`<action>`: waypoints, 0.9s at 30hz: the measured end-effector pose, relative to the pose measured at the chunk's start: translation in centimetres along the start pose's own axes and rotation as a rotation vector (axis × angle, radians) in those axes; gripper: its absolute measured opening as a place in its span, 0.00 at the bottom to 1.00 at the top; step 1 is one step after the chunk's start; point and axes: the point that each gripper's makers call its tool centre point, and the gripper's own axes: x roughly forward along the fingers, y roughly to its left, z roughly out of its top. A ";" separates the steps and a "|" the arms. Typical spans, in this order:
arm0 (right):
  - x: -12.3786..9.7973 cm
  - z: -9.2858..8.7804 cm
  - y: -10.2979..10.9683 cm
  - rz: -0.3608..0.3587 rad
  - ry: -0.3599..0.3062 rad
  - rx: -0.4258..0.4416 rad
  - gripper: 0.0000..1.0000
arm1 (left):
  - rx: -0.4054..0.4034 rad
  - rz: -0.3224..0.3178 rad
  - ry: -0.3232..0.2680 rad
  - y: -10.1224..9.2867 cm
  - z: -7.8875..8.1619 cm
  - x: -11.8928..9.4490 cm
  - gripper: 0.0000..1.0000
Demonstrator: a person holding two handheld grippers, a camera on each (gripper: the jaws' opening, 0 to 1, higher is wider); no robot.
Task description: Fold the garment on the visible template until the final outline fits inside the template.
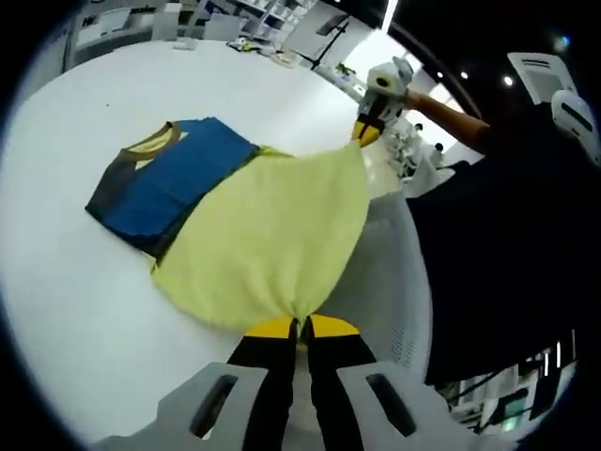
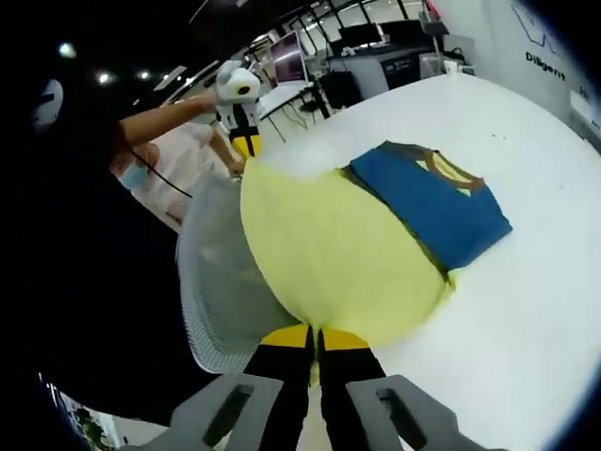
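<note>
A garment lies on the white table (image 1: 84, 310), its blue top half (image 1: 174, 183) flat, with dark sleeves and a yellow-trimmed collar (image 1: 155, 141). The pale yellow lower half (image 1: 272, 235) is lifted and stretched between both grippers. My left gripper (image 1: 300, 329) is shut on one hem corner at the bottom of the left gripper view. The right gripper (image 1: 368, 132) pinches the other corner farther off. In the right gripper view my right gripper (image 2: 315, 338) is shut on the yellow cloth (image 2: 329, 244), the left gripper (image 2: 246, 146) holds the far corner, and the blue half (image 2: 432, 202) rests on the table (image 2: 526, 310).
A white perforated panel (image 2: 211, 282) sits under the lifted hem at the table's near edge, also seen as a mesh surface (image 1: 394, 291). A person's dark clothing (image 1: 507, 244) and arm (image 2: 160, 117) stand close by. Desks and equipment (image 2: 376, 56) line the background.
</note>
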 end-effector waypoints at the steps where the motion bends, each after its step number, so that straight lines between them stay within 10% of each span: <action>1: -0.1 0.2 -0.2 -0.008 -0.002 -0.003 0.00 | 0.003 0.007 -0.003 0.2 0.1 -0.1 0.02; 27: -1.9 6.5 -7.9 -0.243 -0.113 0.011 0.00 | 0.159 0.336 -0.150 8.3 7.5 -2.1 0.02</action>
